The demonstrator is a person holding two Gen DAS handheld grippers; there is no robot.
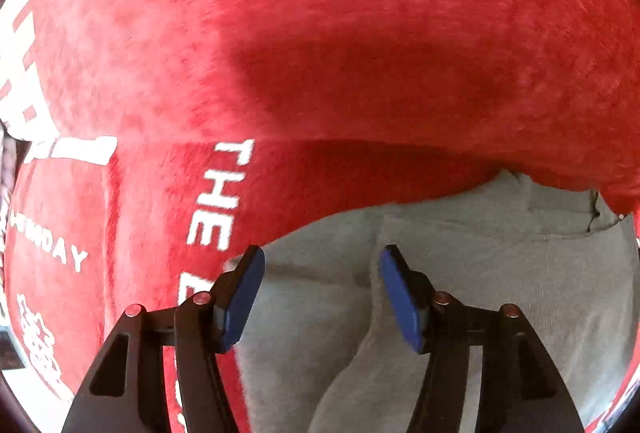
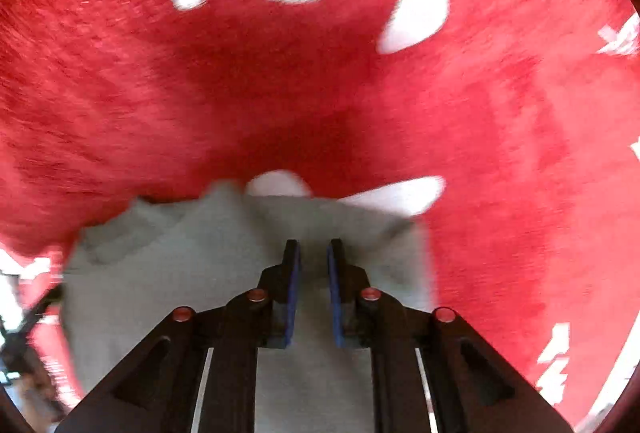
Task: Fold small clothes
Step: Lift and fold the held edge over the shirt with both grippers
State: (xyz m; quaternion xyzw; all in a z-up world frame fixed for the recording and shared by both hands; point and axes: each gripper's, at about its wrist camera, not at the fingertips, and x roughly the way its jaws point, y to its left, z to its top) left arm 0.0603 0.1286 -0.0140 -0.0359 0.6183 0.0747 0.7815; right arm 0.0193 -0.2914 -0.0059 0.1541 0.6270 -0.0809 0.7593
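Grey garment [image 1: 460,273] runs from 6 toward 2 o'clock on red blanket [image 1: 320,33]; left hand-held gripper [image 1: 322,297] gapes empty, right hand-held gripper [image 2: 314,289] is barely parted, gripping nothing.

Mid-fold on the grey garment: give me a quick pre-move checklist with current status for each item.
1. Left gripper open and holding nothing: ok.
2. Right gripper clear of cloth: cannot tell; its jaws stand a narrow gap apart, and the view is blurred there.
3. Grey garment under both grippers: ok.
4. Grey garment lying flat: not ok; creases and a rumpled far edge show.
5. Red blanket free of other items around the garment: ok in what shows.
6. Whole garment outline visible: not ok; both views cut it off.
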